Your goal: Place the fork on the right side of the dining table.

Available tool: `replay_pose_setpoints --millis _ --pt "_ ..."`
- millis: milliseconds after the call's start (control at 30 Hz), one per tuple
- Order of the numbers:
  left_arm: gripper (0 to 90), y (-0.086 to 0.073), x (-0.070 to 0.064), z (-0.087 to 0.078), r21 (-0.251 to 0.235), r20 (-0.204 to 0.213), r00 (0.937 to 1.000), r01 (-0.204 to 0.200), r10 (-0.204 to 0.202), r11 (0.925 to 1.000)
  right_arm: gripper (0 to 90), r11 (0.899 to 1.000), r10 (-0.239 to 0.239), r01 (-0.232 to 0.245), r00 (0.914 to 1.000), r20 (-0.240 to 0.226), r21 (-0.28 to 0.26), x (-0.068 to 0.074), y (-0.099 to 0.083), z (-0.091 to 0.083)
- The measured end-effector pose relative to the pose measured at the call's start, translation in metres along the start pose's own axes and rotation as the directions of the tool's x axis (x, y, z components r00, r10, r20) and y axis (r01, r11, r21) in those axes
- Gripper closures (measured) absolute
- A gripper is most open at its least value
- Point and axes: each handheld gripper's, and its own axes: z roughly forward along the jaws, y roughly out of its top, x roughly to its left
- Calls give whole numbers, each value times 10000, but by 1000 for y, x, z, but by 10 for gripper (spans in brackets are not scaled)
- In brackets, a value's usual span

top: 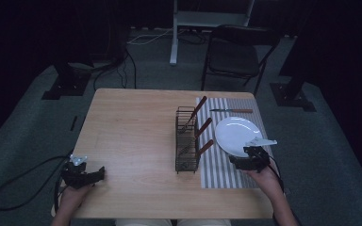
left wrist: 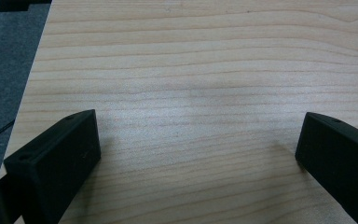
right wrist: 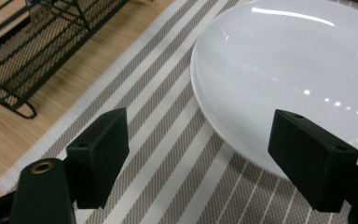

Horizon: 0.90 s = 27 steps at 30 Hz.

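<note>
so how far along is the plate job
Early stage. Three wooden-handled utensils already stand in the wire rack. In hand: the right gripper hovers open at the near rim of the white plate on the striped mat, not gripping yet. The left gripper idles open over bare table. A knife still lies on the mat.

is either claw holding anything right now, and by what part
Nothing is held. The right claw is open near the white plate's rim, with one jaw over it. The left claw is open over bare table.
</note>
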Motion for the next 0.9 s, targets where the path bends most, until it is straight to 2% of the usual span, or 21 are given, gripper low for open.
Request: replay_pose_setpoints --millis 500,900 --pt "3 0 0 0 -1 -1 10000 -1 1 10000 200 9992 -251 250 9997 -35 -310 -6 37 4" --pt "2 0 0 0 -4 -2 10000 2 -2 10000 201 9980 -414 398 9987 -303 -499 -8 64 11"
